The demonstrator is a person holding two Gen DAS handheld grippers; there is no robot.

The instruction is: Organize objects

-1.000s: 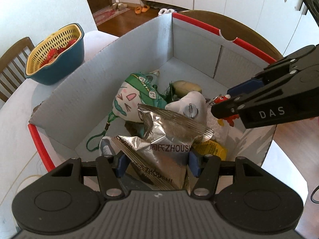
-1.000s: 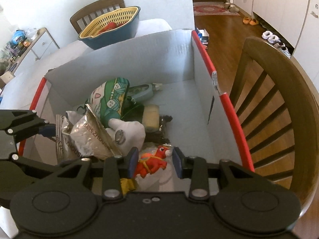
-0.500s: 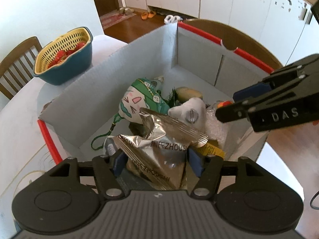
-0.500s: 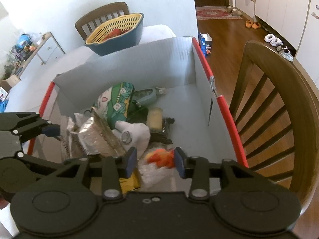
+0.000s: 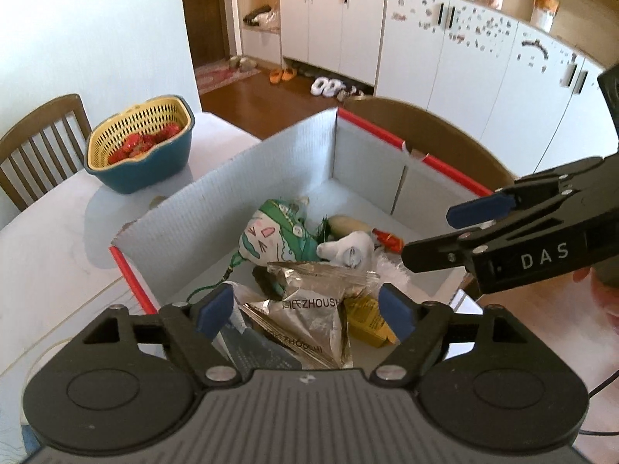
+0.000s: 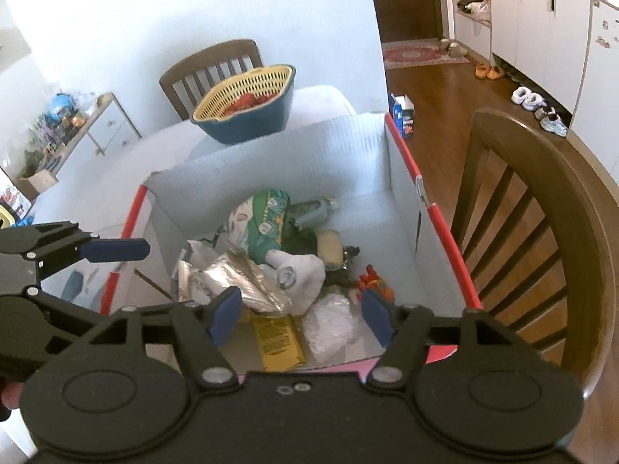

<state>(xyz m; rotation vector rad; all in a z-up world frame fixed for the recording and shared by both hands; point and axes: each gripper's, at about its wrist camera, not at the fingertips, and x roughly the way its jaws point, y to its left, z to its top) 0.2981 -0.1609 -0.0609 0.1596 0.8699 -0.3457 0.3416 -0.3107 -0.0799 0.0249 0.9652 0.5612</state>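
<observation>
A white box with red rims (image 5: pixel 271 178) (image 6: pixel 271 154) holds several objects: a silver snack bag (image 5: pixel 309 309) (image 6: pixel 236 278), a green cartoon plush (image 5: pixel 274 236) (image 6: pixel 259 224), a white toy (image 5: pixel 344 249) (image 6: pixel 301 274), a small red figure (image 5: pixel 387 237) (image 6: pixel 375 284), a yellow packet (image 5: pixel 367 321) (image 6: pixel 276 338). My left gripper (image 5: pixel 305 311) is open and empty above the box's near end. My right gripper (image 6: pixel 301 319) is open and empty above the box; it shows from the side in the left wrist view (image 5: pixel 445 232).
A blue bowl with a yellow strainer of red fruit (image 5: pixel 139 147) (image 6: pixel 247 100) stands on the white table (image 5: pixel 50 239) behind the box. Wooden chairs stand beside the table (image 6: pixel 541 208) (image 5: pixel 35 143). Cabinets and shoes lie beyond on the wood floor.
Both grippers have risen and pulled back from the box. The left opened and let go of the silver bag; the right opened wider and left the red figure lying in the box.
</observation>
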